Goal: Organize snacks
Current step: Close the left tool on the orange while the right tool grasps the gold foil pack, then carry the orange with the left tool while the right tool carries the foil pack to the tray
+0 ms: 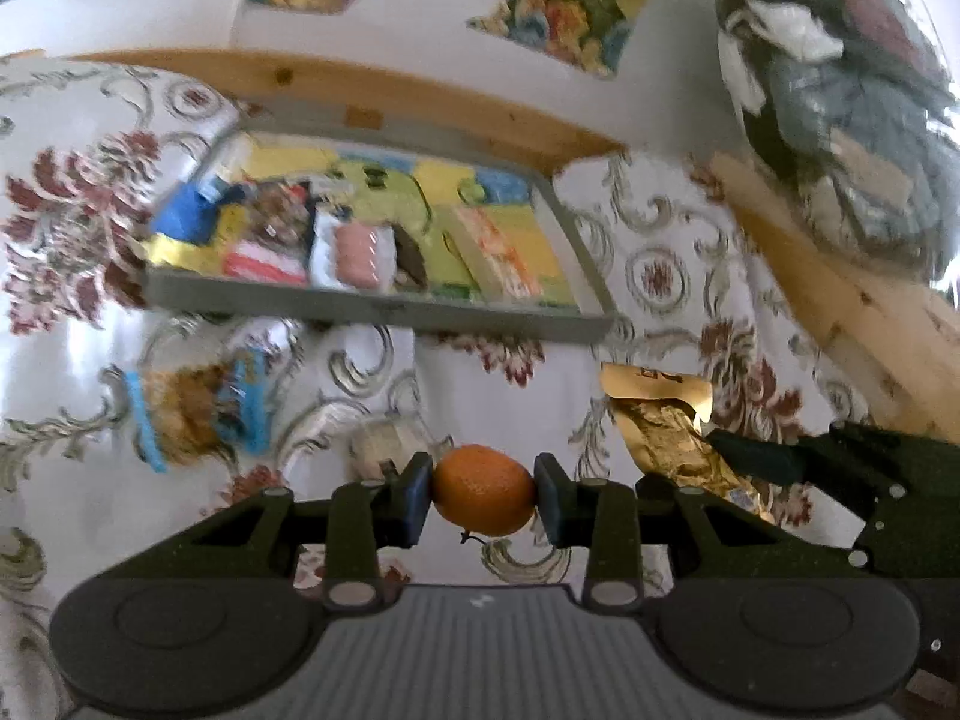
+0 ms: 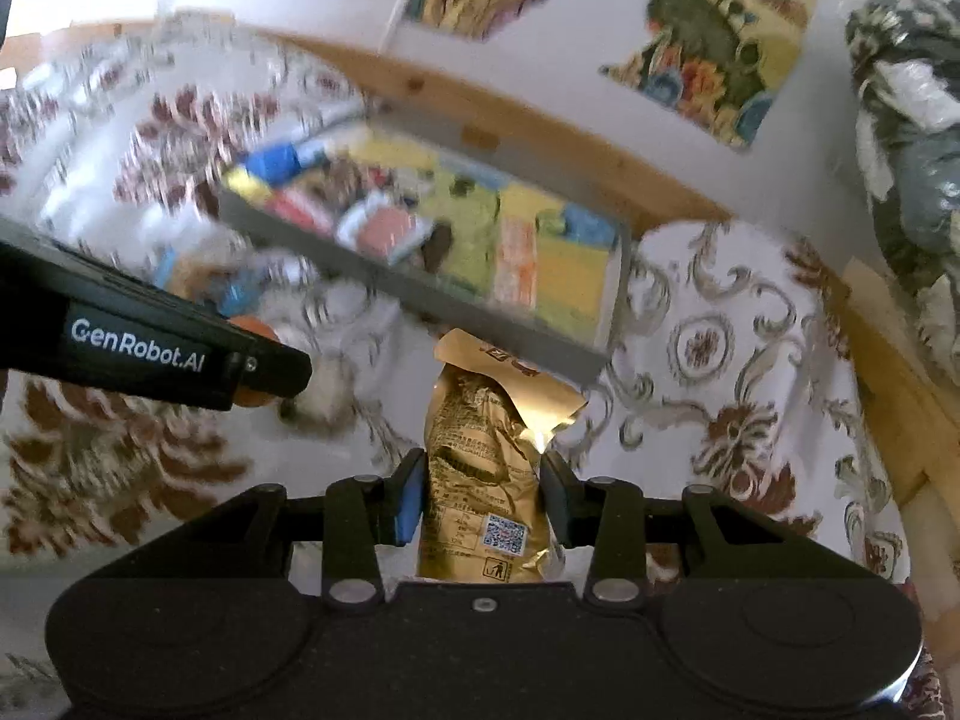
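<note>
While both tools hang above the flower-patterned tablecloth [image 1: 660,276], each has something pinched between its fingers. The left gripper [image 1: 483,499] is clamped on a small orange fruit [image 1: 483,498]: its two dark pads press the fruit's left and right sides, with the jaws drawn in to about the fruit's width, and a bit of stem shows under it. The right gripper [image 2: 483,498] is closed on a gold foil snack packet [image 2: 480,480], gripping its crumpled lower half from both sides; the packet stands up and away from the camera, its printed back with a QR code facing the lens and its flat top flap bent to the right. From the left wrist view that same packet [image 1: 666,426] appears at the right, with the right gripper's dark body beside it, so the two tools are near each other; from the right wrist view the left tool's arm, lettered "GenRobot.AI", crosses the left side with the orange fruit [image 2: 255,330] showing just behind it. Farther back on the cloth sits a grey tray [image 1: 372,303] already holding several snack packs in blue, red, pink, yellow and green wrappers. A blue-edged snack bag [image 1: 198,411] lies on the cloth to the left, in front of the tray and outside it. Much of the background is blurred, and the wrappers' labels cannot be read.
</note>
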The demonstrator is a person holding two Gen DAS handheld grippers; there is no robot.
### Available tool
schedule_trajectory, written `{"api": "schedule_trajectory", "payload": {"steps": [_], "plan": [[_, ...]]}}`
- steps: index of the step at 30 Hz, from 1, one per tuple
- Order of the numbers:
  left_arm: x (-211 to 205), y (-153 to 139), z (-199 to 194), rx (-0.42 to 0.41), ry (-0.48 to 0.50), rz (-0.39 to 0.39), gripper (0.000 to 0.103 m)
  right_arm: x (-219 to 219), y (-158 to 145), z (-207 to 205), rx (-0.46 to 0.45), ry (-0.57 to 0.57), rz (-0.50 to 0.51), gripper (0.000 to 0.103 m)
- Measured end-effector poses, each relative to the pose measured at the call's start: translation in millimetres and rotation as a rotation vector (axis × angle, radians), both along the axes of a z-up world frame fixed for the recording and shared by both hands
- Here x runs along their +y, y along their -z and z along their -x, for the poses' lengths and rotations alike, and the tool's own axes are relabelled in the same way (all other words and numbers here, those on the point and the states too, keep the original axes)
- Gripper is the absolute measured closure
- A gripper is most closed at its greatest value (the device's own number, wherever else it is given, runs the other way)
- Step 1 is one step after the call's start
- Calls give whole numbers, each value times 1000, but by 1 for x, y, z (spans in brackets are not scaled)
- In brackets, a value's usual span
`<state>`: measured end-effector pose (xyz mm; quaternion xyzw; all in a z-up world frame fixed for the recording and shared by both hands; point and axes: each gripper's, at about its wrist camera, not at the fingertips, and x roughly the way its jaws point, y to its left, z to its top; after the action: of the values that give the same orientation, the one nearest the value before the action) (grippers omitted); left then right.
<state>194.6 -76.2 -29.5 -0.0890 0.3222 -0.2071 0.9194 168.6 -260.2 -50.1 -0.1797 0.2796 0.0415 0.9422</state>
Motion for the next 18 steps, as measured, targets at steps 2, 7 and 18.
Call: {"api": "schedule_trajectory", "payload": {"steps": [2,7,18], "plan": [[5,-8,6,-21,-19,9,63,3,-8,7,-38,-10,-10,61],[16,-26,17,-63,-61,35,63,8,-33,19,-104,-25,-64,61],[15,-81,-9,-146,-102,47,63,6,-95,-5,-151,-23,-123,61]]}}
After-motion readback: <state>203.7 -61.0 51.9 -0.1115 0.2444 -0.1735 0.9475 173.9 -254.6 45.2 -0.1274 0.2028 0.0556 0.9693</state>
